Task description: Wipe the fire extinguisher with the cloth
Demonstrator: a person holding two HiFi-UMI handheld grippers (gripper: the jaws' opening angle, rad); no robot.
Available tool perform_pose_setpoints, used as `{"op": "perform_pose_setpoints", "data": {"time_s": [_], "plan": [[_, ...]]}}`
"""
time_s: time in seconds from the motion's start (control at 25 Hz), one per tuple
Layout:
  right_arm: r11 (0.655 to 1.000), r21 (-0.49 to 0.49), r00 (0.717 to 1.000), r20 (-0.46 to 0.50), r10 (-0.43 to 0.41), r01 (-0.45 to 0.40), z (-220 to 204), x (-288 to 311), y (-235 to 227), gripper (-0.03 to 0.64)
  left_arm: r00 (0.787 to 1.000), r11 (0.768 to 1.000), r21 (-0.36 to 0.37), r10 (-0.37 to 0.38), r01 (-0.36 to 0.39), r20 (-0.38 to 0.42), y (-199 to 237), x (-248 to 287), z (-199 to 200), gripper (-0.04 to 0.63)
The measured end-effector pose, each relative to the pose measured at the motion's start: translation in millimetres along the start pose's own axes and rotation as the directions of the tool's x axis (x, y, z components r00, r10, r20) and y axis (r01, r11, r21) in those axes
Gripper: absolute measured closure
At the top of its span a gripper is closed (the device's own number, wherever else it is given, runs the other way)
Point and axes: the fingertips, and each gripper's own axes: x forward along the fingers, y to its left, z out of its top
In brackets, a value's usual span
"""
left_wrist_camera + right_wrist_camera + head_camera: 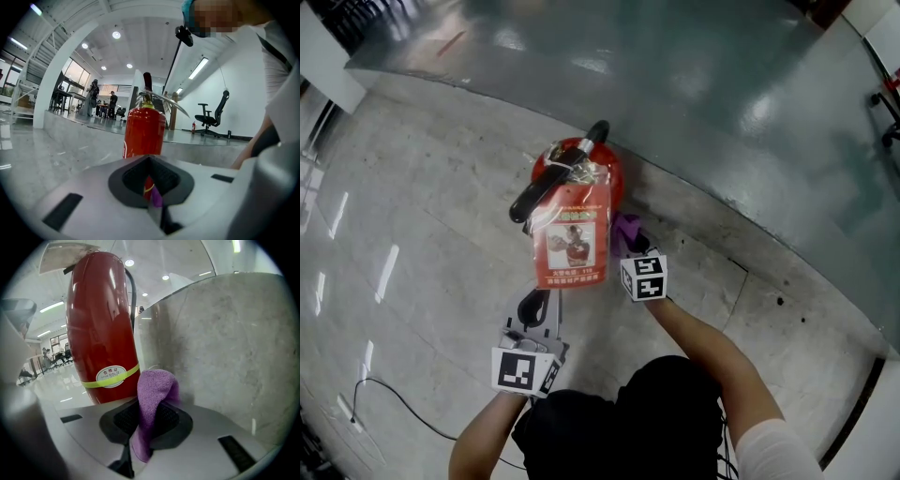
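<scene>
The jaws of the right gripper (145, 423) pinch 1 purple cloth (155, 392), its free fold standing up above them; the jaws of the left gripper (153, 183) are pressed together with nothing between them. There are 2 grippers, and the head view shows 1 marker cube (643, 277) on each. The cloth sits low down, just beside the right flank of the 1 red fire extinguisher (581, 173); whether it touches the cylinder cannot be told. The left gripper is held a little back from the extinguisher, low and pointing at it. The extinguisher stands upright on the floor (412, 234), close against a low stone step (225, 357). It carries 1 yellow band (92, 381) with an oval label near its base, and 1 large red-and-white tag (572, 239) hangs from its black valve head. The floor is pale polished stone that mirrors the lights; 1 thin cable (394, 403) lies on it to the left. Above the step runs a darker, glossy grey-green surface (722, 94). Farther off, the left gripper view shows a wide white hall with round ceiling lights (116, 34), 1 black office chair (211, 115) and a few people (93, 96) by tall windows.
</scene>
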Motion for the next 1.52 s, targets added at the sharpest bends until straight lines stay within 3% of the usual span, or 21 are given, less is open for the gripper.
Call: {"op": "perform_pose_setpoints", "data": {"time_s": [0.32,0.6,0.96,1.24,1.52], "plan": [[0.989,0.081,0.991,0.059,0.119,-0.124,21,-5,21,0.557,1.0,1.0,-0.01,0.01,-0.01,0.003,-3,8,-1,0.591],[0.97,0.164,0.976,0.153,0.155,-0.18,56,-22,26,0.558,1.0,0.999,-0.034,0.005,-0.005,0.007,-4,9,-4,0.591],[0.954,0.161,0.95,0.224,0.216,-0.254,92,-54,38,0.557,0.999,0.999,-0.049,0.017,-0.015,0.029,-3,9,0,0.591],[0.931,0.196,0.927,0.284,0.246,-0.307,143,-81,41,0.558,0.999,0.999,-0.042,0.009,-0.007,0.04,-3,9,9,0.591],[0.931,0.151,0.908,0.319,0.273,-0.333,176,-103,47,0.557,0.999,0.999,-0.052,-0.004,0.007,0.046,-2,9,15,0.591]]}}
